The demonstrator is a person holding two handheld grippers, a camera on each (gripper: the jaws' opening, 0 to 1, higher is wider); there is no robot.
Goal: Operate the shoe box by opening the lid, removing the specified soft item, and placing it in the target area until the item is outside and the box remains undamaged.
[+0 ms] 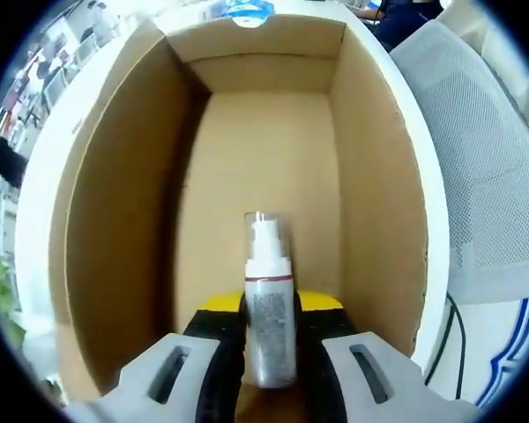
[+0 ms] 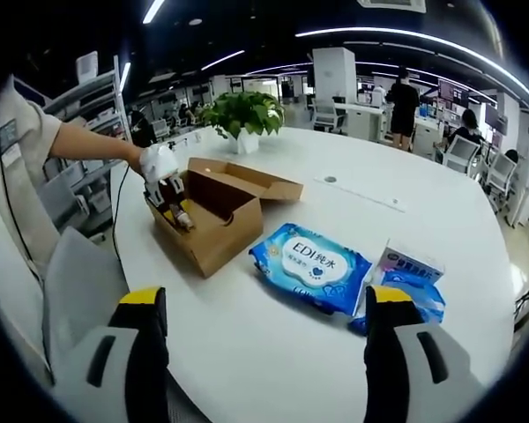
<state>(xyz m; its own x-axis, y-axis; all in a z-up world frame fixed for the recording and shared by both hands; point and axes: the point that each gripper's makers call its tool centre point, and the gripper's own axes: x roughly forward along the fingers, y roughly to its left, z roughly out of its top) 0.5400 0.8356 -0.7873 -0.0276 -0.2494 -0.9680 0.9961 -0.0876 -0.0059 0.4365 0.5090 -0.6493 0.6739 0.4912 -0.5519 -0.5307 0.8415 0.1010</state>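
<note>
In the left gripper view, the left gripper (image 1: 270, 352) is closed around a small spray bottle (image 1: 270, 304), its black jaws pressing the bottle's two sides just above the yellow band behind them. The bottle is white and slim, with a clear cap over a white nozzle, a thin red line under the shoulder and grey print down its label; the print is too blurred to read, and the bottle's base is cut off between the jaws. It is held inside the open shoe box (image 1: 123, 220), a plain brown cardboard box with white outer edges, whose floor and far wall beyond the bottle show bare cardboard. Past the box's far rim sits a sliver of a blue and white pack (image 1: 247, 11), mostly cropped, and a grey mesh chair back (image 1: 480, 176) stands to the right. In the right gripper view, the right gripper (image 2: 264, 344) is spread wide with nothing between its jaws, above a round white table (image 2: 273, 370). Beyond it lie a blue wet wipes pack (image 2: 310, 264) and a smaller blue and white packet (image 2: 406, 278) partly hidden behind the right jaw. Farther on, the box has its lid flipped back, with the left gripper reaching into its near end. A potted plant (image 2: 244, 113) stands behind.
</note>
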